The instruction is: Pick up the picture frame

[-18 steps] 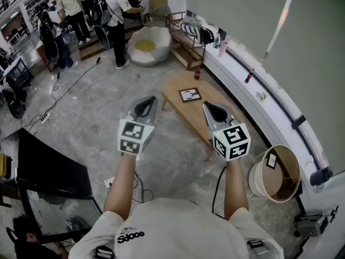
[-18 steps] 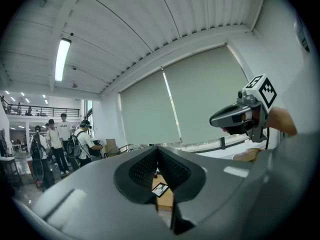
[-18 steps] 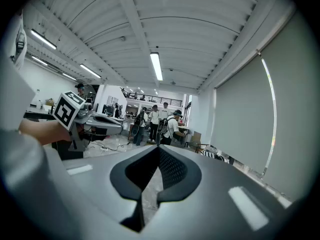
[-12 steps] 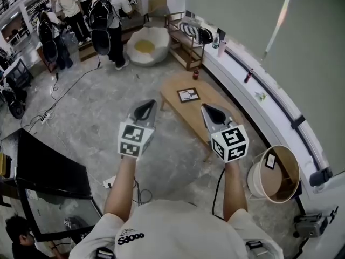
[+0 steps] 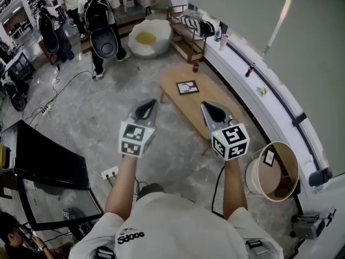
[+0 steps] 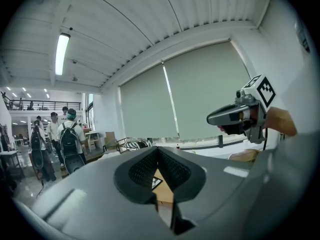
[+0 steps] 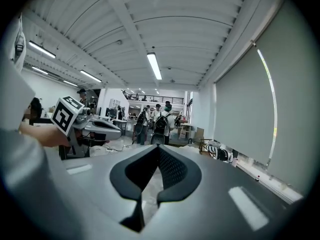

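Picture frame point(image 5: 187, 87) lies flat on low wooden table point(image 5: 207, 90), toward the far end and closer to the left long edge, dark border round a pale print. Small dark bottle point(image 5: 195, 67) stands upright at the table's far edge, near the frame but not touching it. Left gripper point(image 5: 146, 108) is held level, off the table's left edge over the grey floor point(image 5: 97, 112); its jaws are closed tip to tip with nothing between them. Through the slot below its pads, the left gripper view shows a strip of table top and what looks like a corner of the frame, too small to be sure. Right gripper point(image 5: 214, 111) overlaps the near half of the table in the head view; its jaws are pressed together and empty too. Both are well apart from the frame, which lies beyond and between them. Round wooden bin point(image 5: 271, 171) sits on the floor past the table's near right end, beside a white ledge point(image 5: 253, 99) under the blinds. White cushion with yellow centre point(image 5: 145, 38) lies beyond the far end. Person with black backpack point(image 5: 97, 7) stands far left, others behind. Dark screen point(image 5: 48, 161) sits at lower left.
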### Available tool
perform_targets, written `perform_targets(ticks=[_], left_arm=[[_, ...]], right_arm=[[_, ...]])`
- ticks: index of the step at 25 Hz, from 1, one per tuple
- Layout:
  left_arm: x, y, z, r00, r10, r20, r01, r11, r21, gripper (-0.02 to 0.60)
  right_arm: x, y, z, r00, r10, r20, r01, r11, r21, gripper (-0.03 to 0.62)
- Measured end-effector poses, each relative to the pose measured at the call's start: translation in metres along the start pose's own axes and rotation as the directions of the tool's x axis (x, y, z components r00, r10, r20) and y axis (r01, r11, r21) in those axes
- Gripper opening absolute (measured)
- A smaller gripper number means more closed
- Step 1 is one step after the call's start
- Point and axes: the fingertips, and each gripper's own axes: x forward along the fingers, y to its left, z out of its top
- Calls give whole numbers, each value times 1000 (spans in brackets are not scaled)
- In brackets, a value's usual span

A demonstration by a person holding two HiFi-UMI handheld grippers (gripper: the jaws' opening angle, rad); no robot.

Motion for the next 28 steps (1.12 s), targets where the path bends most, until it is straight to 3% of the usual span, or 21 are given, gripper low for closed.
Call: perform_targets(ticks=[13, 28], left_arm=[[58, 24, -3, 1000, -6, 14, 6, 1000, -6, 11], [198, 140, 10, 998, -33, 51, 32, 999, 30, 11]], right_arm=[[41, -47, -9, 999, -27, -17, 27, 1000, 7, 3], [187, -129, 25, 998, -58, 22, 58, 998, 20, 5]])
